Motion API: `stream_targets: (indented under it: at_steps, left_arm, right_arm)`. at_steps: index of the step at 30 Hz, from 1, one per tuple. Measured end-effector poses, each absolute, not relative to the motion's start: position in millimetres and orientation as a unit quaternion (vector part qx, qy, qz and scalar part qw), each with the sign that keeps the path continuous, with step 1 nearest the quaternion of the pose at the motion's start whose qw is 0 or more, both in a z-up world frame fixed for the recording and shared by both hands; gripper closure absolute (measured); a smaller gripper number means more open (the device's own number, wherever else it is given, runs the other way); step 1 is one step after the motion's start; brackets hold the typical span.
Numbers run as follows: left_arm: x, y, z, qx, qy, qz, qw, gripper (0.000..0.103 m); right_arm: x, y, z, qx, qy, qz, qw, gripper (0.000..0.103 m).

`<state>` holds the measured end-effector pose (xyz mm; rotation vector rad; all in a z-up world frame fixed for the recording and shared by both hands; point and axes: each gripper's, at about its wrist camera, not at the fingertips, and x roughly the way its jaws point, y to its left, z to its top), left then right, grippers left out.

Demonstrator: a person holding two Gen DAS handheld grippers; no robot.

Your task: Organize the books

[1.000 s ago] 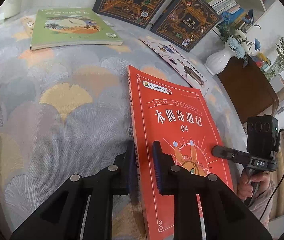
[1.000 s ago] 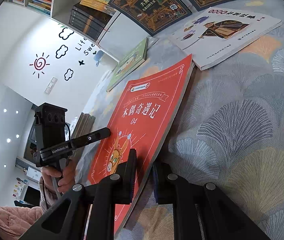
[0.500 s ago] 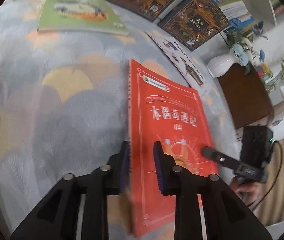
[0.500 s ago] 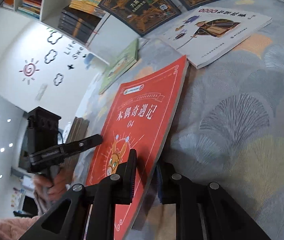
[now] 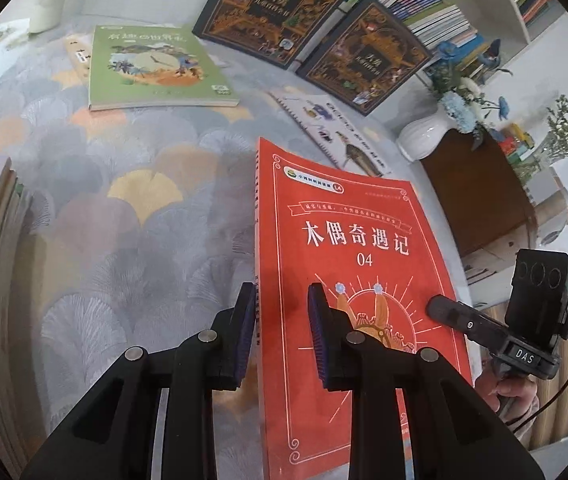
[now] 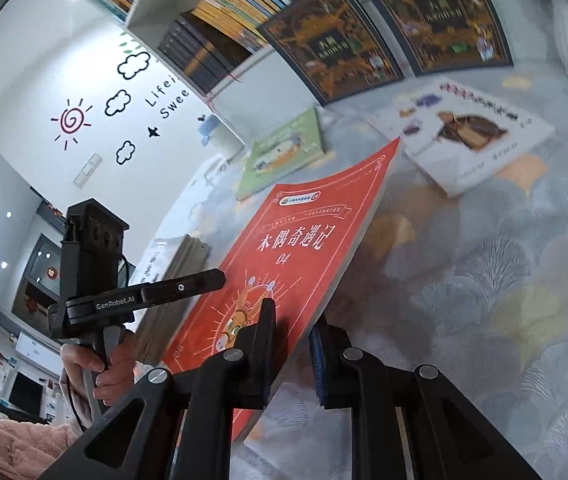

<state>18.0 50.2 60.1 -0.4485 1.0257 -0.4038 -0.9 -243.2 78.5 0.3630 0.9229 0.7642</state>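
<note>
A red book (image 5: pixel 355 264) titled in white characters and numbered 04 is held tilted off a fan-patterned cloth (image 5: pixel 124 208), gripped along both long edges by two hand-held grippers; the left gripper (image 5: pixel 280 332) straddles the spine edge near the book's lower corner, one pad under the spine and one on the cover, jaws closed against it; the right gripper (image 6: pixel 293 344) clasps the opposite, page-side edge, one finger on the cover and the other beneath, that edge raised clear of the cloth. Farther off on the cloth lie a green picture book (image 5: pixel 152 68) to the left and a white illustrated book (image 6: pixel 467 136) to the right, just beyond the red book's far corner; two dark ornate volumes (image 5: pixel 272 8) lean against a white bookshelf (image 6: pixel 220 20) packed with spines at the far side. A stack of brown-edged books (image 6: pixel 180 280) sits at the near left; a white vase (image 5: pixel 423 136) of blue flowers stands on a dark wooden cabinet (image 5: pixel 479 192) to the right.
</note>
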Motion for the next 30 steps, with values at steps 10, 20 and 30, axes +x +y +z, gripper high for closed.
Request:
stream_targets:
  at_steps: [10,20,30]
  left_arm:
    - [3,70,87,-0.205,0.457,-0.19,0.844,0.077]
    - [-13,116,100,-0.202,0.438,-0.167,0.86,0.077]
    - [-29,174,112,-0.205,0.412,-0.129,0.878,0.077]
  right_arm:
    - [-18,-220,111,0.159,0.398,0.372,0.823,0.086]
    - [-33,-167,128,0.139,0.374,0.403,0.823,0.086]
    - [-32,-107,128,0.14,0.37,0.427,0.813,0.086]
